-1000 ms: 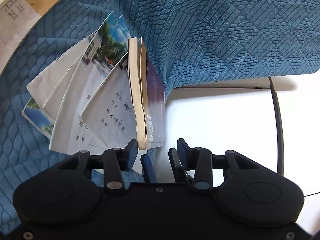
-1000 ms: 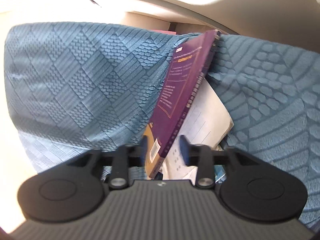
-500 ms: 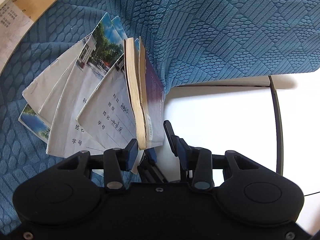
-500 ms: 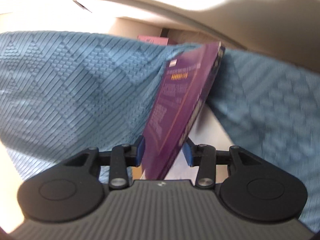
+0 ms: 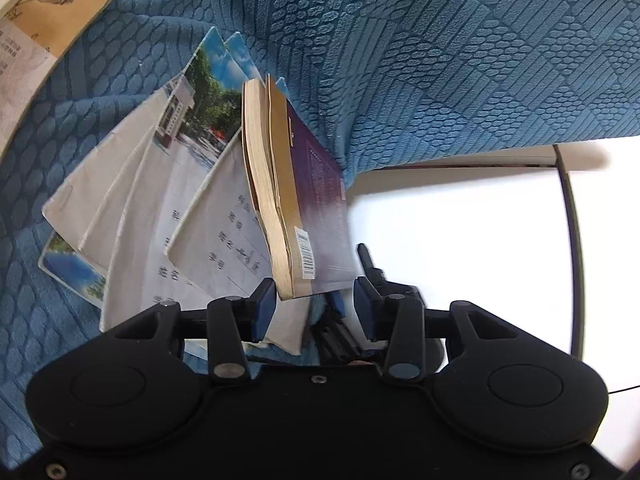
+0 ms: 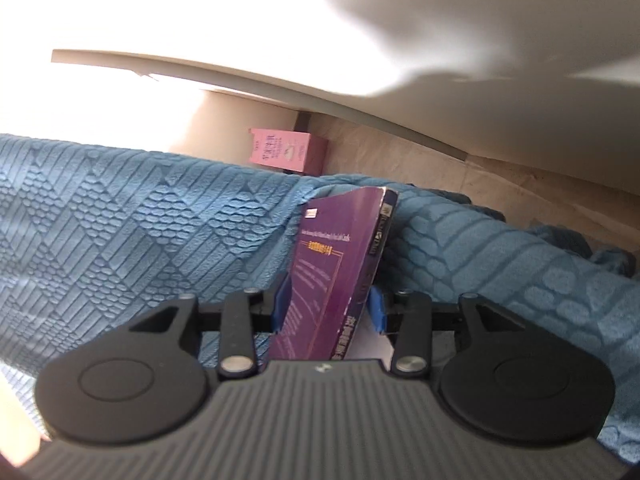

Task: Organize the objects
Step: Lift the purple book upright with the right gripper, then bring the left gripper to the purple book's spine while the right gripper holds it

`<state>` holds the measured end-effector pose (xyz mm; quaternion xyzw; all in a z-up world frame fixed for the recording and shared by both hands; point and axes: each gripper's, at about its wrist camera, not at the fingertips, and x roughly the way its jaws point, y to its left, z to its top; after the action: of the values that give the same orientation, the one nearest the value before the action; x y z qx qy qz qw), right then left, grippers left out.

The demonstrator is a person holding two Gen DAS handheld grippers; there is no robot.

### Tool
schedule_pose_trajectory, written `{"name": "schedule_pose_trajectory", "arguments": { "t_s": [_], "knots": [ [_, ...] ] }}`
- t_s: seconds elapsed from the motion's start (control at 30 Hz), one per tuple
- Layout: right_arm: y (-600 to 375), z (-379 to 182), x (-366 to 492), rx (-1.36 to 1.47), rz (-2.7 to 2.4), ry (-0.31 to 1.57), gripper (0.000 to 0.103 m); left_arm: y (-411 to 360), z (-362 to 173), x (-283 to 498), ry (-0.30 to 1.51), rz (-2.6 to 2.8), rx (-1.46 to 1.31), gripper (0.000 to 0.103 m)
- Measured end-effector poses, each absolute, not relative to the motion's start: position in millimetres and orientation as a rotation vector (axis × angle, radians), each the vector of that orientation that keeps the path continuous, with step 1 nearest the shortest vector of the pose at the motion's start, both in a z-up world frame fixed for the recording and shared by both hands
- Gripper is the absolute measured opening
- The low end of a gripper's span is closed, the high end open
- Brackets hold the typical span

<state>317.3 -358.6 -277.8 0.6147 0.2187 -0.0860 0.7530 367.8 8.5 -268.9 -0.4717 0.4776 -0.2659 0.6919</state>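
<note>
My right tool (image 6: 328,306) is closing on the purple book (image 6: 332,264) standing at twelve o'clock on the blue blanket (image 6: 120,232). My left tool (image 5: 314,304) hangs open below its corner. A thin-edge pinch could let it topple onto the notebooks (image 5: 160,208).

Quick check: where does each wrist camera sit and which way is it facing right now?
Left wrist: behind the left gripper, looking down at fanned notebooks on a blue blanket; own fingers show, plus the right gripper.
Right wrist: behind the right gripper, facing the blanket and wall; its jaws are closing around the book.
Shared: the purple book.
</note>
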Motion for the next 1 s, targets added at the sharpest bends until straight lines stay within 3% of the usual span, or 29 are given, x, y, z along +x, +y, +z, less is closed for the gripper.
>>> {"name": "schedule_pose_trajectory", "arguments": {
  "t_s": [0.1, 0.13, 0.3, 0.47, 1.0],
  "knots": [
    [-353.2, -268.0, 322.4, 1.253, -0.178, 0.486, 0.022, 11.7, -267.6, 373.6, 1.075, -0.575, -0.997, 0.039],
    [-352.1, -264.3, 321.9, 1.230, -0.165, 0.486, 0.020, 13.9, -266.0, 375.3, 1.077, -0.572, -0.985, 0.039],
    [-343.3, -252.1, 321.5, 1.180, -0.116, 0.481, 0.018, 22.6, -249.6, 378.2, 1.063, -0.549, -0.867, 0.040],
    [-338.7, -249.7, 316.1, 1.211, -0.095, 0.478, 0.016, 34.7, -243.0, 373.7, 1.036, -0.506, -0.819, 0.052],
    [-321.5, -228.3, 322.0, 1.113, -0.079, 0.491, 0.015, -61.9, -181.9, 350.5, 0.827, -0.544, 0.052, 0.074]
  ]
}}
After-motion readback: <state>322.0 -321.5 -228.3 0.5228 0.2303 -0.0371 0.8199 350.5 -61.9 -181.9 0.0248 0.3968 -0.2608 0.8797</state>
